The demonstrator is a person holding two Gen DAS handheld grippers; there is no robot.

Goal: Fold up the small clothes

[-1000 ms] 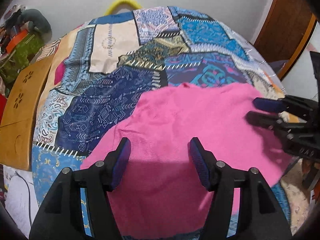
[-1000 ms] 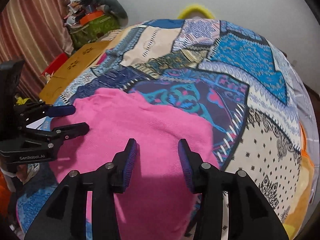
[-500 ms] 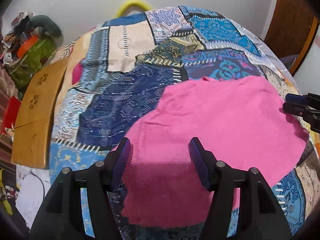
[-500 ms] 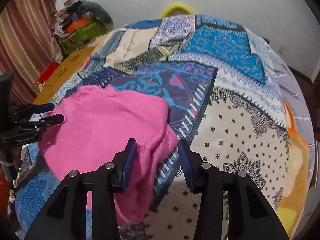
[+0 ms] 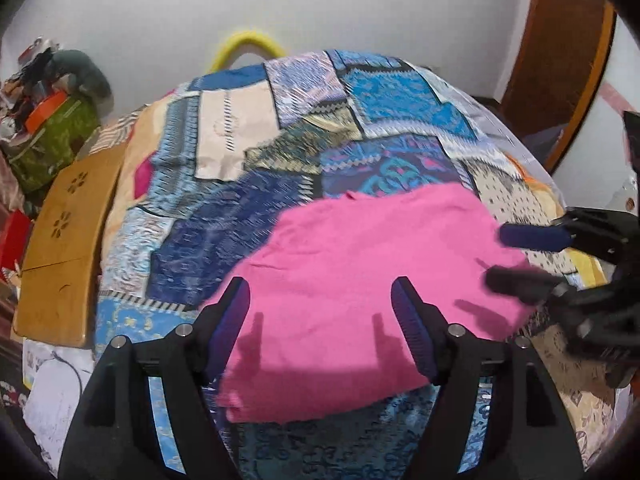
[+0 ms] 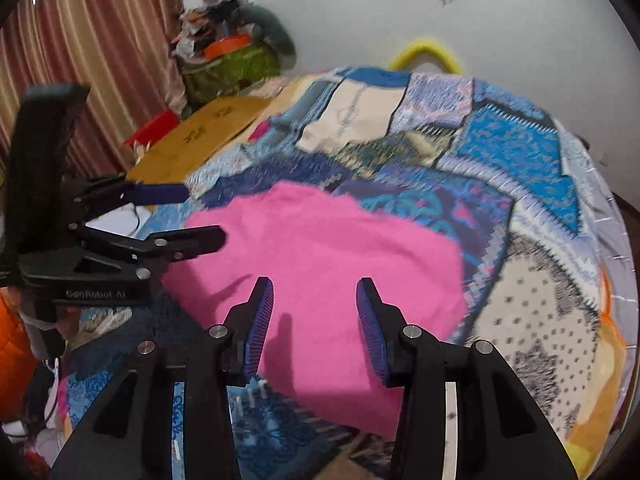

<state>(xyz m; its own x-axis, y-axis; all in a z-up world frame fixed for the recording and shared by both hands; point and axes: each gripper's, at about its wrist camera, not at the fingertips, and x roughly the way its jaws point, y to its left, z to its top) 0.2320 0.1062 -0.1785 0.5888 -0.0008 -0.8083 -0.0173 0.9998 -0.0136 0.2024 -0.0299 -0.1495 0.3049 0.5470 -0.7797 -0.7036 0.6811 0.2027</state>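
Left wrist: pink garment [image 5: 360, 280] under spread gripper [image 5: 320, 304].

Biggest change is the right gripper [image 6: 315, 322]: half a second ago it was out past the right edge of the pink garment [image 6: 328, 264], fingers straddling that edge, and now it's swung back over the cloth. In the left view it's back in close too, its fingers [image 5: 532, 237] over the garment's right corner. The left gripper [image 5: 320, 320] has pulled up, so more wall shows.
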